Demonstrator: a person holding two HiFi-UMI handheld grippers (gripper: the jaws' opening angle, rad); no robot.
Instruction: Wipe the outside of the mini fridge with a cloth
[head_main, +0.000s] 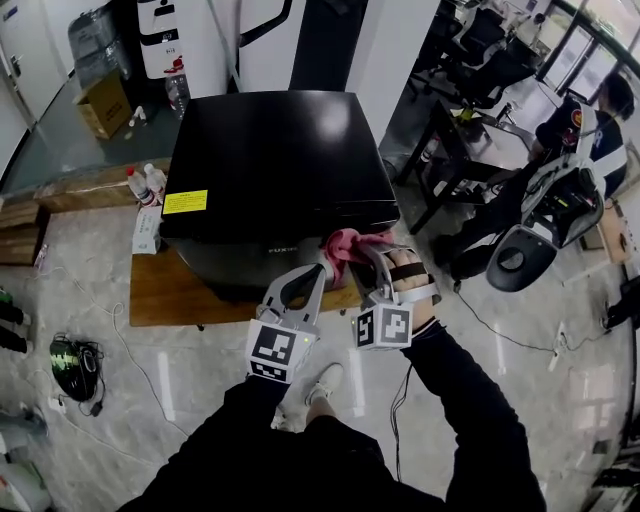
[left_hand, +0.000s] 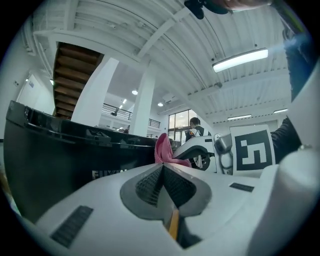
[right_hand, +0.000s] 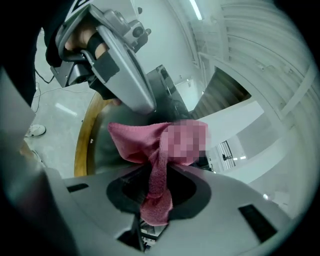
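**Q:** Where is the cloth, and what is holding it?

**A:** My right gripper (right_hand: 156, 192) is clamping the pink cloth (right_hand: 142, 140). One strand is running down between its jaws, and the rest is bunching out in front. In the head view the bunch is resting at the top front edge of the mini fridge (head_main: 270, 150), toward the black cabinet's 5 o'clock corner. The fridge is standing on a low wooden table (head_main: 160, 292).

**Q:** And the other gripper?

**A:** My left gripper (head_main: 320, 268) is hanging just beside the cloth, at its 8 o'clock, with its jaws pressed together on nothing. I cannot tell whether it is touching the door.

**Q:** How are you going about the stroke?

**A:** I am reading this as a wipe along the front lip. Only a small wad is meeting the surface, so I am aiming to press the fabric flat. I am not wanting the jaw tips to touch, since they could scrape the glossy top. I am planning long strokes toward 9 o'clock along the edge. After that I am planning to go across the lid toward 12 o'clock, skirting the yellow label (head_main: 185, 202). The left gripper is standing in that path, so it needs to be moving aside first. By my judgement, the door face and the sides are yet to be done, and most of the job is lying ahead.
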